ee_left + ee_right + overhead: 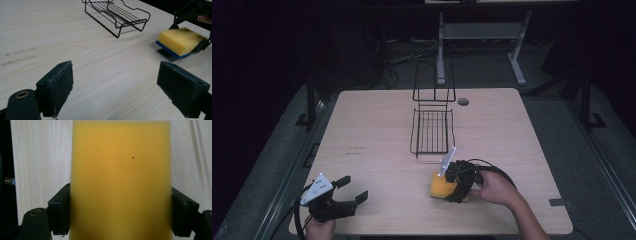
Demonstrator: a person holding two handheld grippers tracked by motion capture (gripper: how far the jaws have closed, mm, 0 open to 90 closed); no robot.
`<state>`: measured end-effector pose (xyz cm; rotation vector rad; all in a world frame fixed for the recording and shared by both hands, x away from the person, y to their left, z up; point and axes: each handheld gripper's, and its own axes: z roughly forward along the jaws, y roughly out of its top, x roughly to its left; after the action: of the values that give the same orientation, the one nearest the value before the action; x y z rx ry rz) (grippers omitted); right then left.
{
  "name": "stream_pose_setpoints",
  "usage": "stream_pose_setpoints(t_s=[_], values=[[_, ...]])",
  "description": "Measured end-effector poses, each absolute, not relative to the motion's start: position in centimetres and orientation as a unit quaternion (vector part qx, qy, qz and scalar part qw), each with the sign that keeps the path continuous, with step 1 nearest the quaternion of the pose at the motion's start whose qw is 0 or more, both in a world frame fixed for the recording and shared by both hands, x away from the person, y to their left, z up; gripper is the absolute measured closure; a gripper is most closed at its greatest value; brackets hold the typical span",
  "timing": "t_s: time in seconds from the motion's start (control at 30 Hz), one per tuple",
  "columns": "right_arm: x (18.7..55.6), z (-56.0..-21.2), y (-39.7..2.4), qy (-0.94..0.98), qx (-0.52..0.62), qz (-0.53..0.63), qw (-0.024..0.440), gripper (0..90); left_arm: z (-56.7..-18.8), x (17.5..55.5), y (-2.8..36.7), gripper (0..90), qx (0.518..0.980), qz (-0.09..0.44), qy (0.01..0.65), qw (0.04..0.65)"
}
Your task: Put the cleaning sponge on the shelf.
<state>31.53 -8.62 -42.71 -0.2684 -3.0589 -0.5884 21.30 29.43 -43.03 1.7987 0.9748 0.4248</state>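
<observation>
our right gripper point(120, 217) has its two black jaws pressed against the long sides of the yellow foam sponge with a thin blue scouring layer point(121, 180). in the right gripper view the sponge blocks most of the table, its near end is cut off by the frame's bottom edge, and we cannot see the blue layer there. in the left gripper view that layer shows as a thin dark-blue band point(168, 48) under the yellow block, whose front corner seems raised off the wood above a shadow; its far end is covered by the black jaws. from the high view the sponge point(440, 187) sits at the near right of the pale wood-grain table point(372, 130), half hidden by the gripper and hand.

our left gripper point(116, 87) stands spread wide and empty, its pads matte, rough-edged and boxy, near the table's near left corner point(349, 192).

beyond the sponge stands a black wire rack point(432, 127), thin rods forming a slatted tray with an upright looped back.
</observation>
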Motion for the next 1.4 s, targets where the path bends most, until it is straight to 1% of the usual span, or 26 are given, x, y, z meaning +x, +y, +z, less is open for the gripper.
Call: stream_pose_setpoints(t_s=[0.13,0.53,0.83,0.93,1.4], values=[[32.1,-42.2,-8.3,-0.980,-0.081,-0.182,0.010,21.5,-43.0,21.3,29.4,12.8,0.744,0.175,0.404,0.503],[34.1,-40.3,-7.1,-0.983,-0.062,-0.172,0.000,21.5,-43.0,21.3,29.4,12.8,0.743,0.174,0.403,0.505],[35.0,-39.8,-6.1,-0.985,-0.049,-0.166,0.002,21.5,-43.1,21.4,29.6,12.8,0.742,0.173,0.406,0.505],[35.7,-39.4,-5.8,-0.984,-0.047,-0.171,0.010,21.5,-43.1,21.4,29.5,12.8,0.742,0.173,0.406,0.505],[37.7,-38.5,-3.9,-0.986,-0.034,-0.164,0.011,21.5,-43.1,21.4,29.7,12.8,0.739,0.172,0.407,0.509]])
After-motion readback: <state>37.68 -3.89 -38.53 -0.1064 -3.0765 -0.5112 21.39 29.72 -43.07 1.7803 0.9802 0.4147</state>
